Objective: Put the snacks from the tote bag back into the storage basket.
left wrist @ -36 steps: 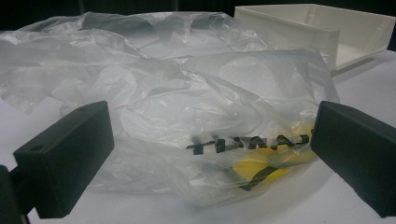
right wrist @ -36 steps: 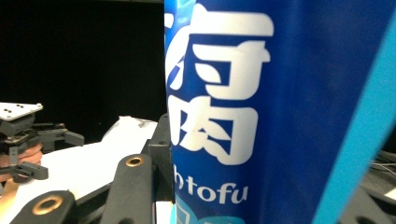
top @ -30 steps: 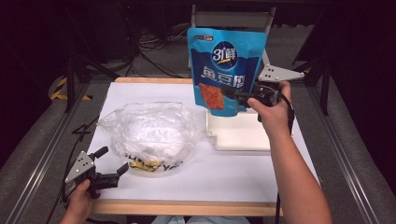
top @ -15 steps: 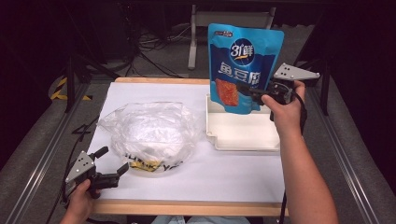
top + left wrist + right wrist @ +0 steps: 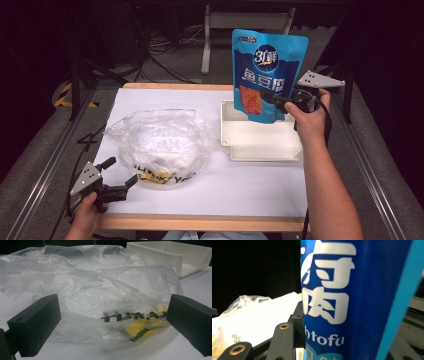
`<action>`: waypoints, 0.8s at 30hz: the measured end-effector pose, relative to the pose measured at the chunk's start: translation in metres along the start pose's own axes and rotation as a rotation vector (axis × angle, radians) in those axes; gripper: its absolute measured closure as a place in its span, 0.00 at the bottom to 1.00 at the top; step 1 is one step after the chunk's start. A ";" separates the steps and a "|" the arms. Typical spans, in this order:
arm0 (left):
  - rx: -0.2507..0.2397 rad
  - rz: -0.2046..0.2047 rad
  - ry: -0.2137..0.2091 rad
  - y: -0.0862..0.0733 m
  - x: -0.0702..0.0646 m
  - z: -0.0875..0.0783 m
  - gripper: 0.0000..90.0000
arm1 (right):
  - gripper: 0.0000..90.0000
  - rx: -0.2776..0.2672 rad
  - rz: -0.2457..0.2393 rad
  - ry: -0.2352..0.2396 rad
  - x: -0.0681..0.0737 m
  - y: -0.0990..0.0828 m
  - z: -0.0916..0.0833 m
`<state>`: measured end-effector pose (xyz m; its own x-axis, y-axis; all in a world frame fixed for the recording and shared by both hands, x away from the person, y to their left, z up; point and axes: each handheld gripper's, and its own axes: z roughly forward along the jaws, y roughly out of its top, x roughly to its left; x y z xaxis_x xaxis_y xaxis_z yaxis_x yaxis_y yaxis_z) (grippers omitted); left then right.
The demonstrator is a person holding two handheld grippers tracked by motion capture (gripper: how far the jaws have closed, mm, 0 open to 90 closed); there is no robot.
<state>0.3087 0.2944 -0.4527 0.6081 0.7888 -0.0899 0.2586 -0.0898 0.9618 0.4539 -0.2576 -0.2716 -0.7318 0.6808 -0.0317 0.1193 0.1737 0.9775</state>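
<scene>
The right tool (image 5: 274, 98) is clamped on an upright, glossy blue fish-tofu snack pouch (image 5: 267, 70); the left tool (image 5: 120, 176) gapes; the tool covers the pouch's lower right edge.

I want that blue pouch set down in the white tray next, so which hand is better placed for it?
The right. Its claw is already shut on the blue pouch, holding it upright over the white tray. The left claw stands open near the table's front edge, by the plastic bag, away from the tray.
</scene>
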 end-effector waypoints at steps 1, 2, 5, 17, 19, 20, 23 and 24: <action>0.000 0.000 0.000 0.000 0.000 0.000 0.00 | 0.62 0.001 0.007 0.003 0.000 -0.002 0.001; 0.000 0.000 0.000 0.000 0.000 0.000 0.00 | 0.62 0.009 0.012 0.003 -0.001 -0.006 0.002; 0.001 0.001 -0.001 0.000 0.000 0.000 0.00 | 0.62 0.031 0.020 -0.006 -0.003 -0.016 0.005; 0.003 0.001 -0.002 0.000 0.000 0.000 0.00 | 0.62 0.098 0.044 -0.023 -0.007 -0.049 0.017; 0.004 0.002 -0.002 0.000 0.000 0.000 0.00 | 0.62 0.103 0.045 -0.021 -0.008 -0.051 0.018; 0.004 0.002 -0.003 0.000 0.000 0.000 0.00 | 0.62 0.110 0.046 -0.023 -0.008 -0.053 0.019; 0.003 0.001 -0.002 0.000 0.000 0.000 0.00 | 0.62 0.124 0.050 -0.024 -0.008 -0.058 0.022; 0.002 -0.001 -0.002 0.000 0.000 0.000 0.00 | 0.62 0.128 0.049 -0.029 -0.008 -0.059 0.023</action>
<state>0.3089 0.2946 -0.4530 0.6091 0.7879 -0.0910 0.2606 -0.0904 0.9612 0.4683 -0.2574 -0.3342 -0.7035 0.7107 0.0079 0.2406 0.2276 0.9436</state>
